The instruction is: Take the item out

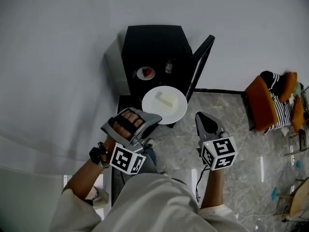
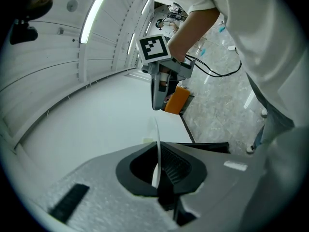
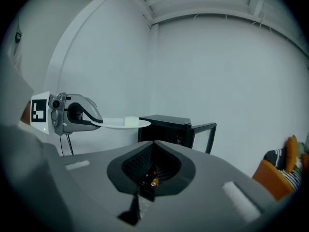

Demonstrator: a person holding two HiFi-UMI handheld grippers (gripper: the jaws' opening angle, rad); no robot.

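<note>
While left gripper [image 1: 153, 121] clamps the plate [image 1: 177, 111] rim, plate sits level mid-frame; its pale block [image 1: 166, 99] runs upper-left to lower-right. Right gripper [image 1: 203, 117] closed, empty.

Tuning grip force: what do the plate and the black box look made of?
Plate: smooth white, thin rim, flat though held by one edge; likely ceramic or melamine, can't tell which. Black box: matt dark flat panels, probably painted metal or plastic. Its door: dark frame, see-through pane, glass or clear plastic.
</note>
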